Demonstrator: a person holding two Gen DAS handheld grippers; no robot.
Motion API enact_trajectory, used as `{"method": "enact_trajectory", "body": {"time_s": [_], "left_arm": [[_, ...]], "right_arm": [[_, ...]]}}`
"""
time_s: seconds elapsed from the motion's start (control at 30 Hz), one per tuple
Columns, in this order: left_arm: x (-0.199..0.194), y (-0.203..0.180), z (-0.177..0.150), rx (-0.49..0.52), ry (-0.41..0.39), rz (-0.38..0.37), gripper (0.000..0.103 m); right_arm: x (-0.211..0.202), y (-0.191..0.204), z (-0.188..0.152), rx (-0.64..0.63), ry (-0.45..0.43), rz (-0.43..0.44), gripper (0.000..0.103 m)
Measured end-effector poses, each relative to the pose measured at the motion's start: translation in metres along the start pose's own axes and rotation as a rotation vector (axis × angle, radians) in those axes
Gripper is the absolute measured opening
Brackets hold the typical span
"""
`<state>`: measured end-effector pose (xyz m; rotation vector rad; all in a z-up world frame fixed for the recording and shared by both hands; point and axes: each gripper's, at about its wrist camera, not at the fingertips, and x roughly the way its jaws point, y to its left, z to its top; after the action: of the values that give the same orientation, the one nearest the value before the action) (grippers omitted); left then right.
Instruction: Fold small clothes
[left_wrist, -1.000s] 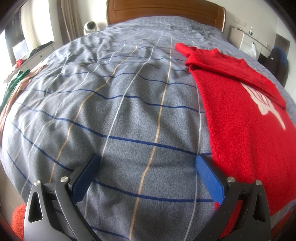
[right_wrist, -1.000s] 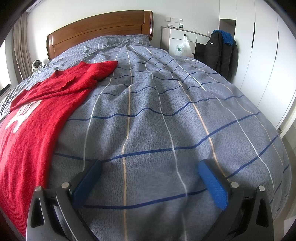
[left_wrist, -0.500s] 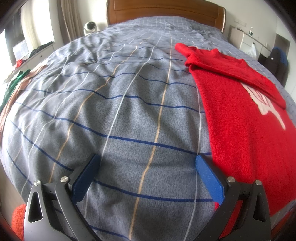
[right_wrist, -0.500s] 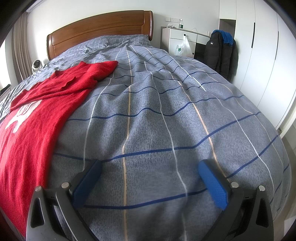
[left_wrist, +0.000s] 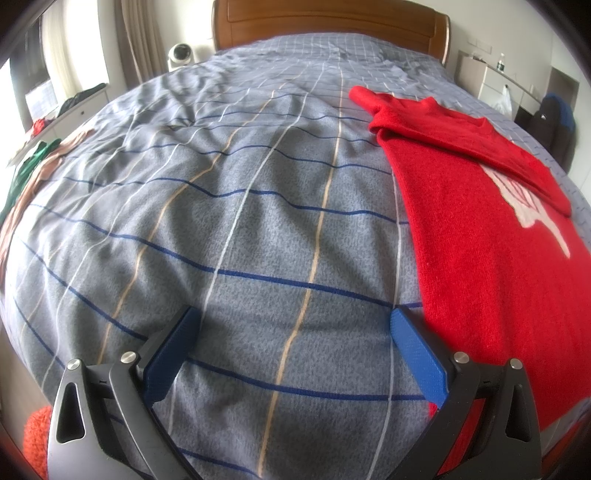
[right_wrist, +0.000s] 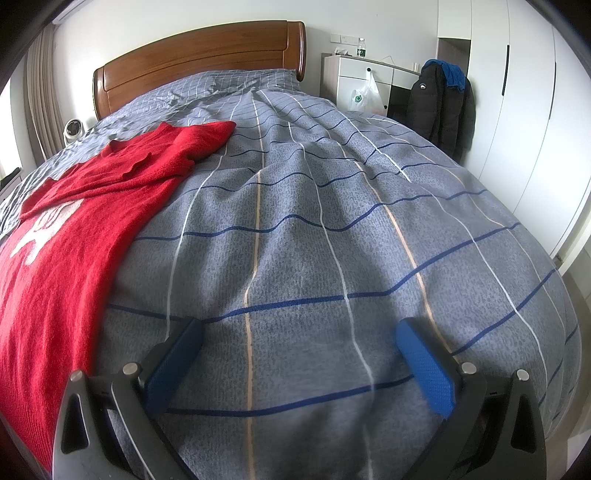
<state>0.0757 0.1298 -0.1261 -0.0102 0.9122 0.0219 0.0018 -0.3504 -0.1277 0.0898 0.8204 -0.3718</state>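
Note:
A red knit sweater (left_wrist: 476, 236) with a white motif lies lengthwise on the grey checked bed (left_wrist: 236, 206), one sleeve folded across its chest. In the left wrist view it fills the right side; my left gripper (left_wrist: 293, 321) stands open just left of the sweater's edge, nothing between its blue pads. In the right wrist view the sweater (right_wrist: 70, 236) lies along the left side. My right gripper (right_wrist: 299, 332) is open over bare bedding to the right of the sweater, holding nothing.
A wooden headboard (right_wrist: 199, 62) closes the far end of the bed. Other clothes (left_wrist: 26, 173) lie at the bed's left edge. A white dresser (right_wrist: 358, 81), a dark jacket (right_wrist: 439, 107) and white wardrobe doors (right_wrist: 524, 122) stand to the right.

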Motion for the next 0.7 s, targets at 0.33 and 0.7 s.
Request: {"method": "enact_trajectory", "body": {"time_s": [0.33, 0.7], "left_arm": [[-0.033, 0.034, 0.004, -0.131, -0.024, -0.145, 0.098], [-0.051, 0.002, -0.042, 0.023, 0.196, -0.420, 0.087]], "right_arm": [[-0.006, -0.001, 0.003, 0.002, 0.020, 0.001, 0.102], [-0.091, 0.050, -0.032, -0.060, 0.270, 0.530, 0.096]]}}
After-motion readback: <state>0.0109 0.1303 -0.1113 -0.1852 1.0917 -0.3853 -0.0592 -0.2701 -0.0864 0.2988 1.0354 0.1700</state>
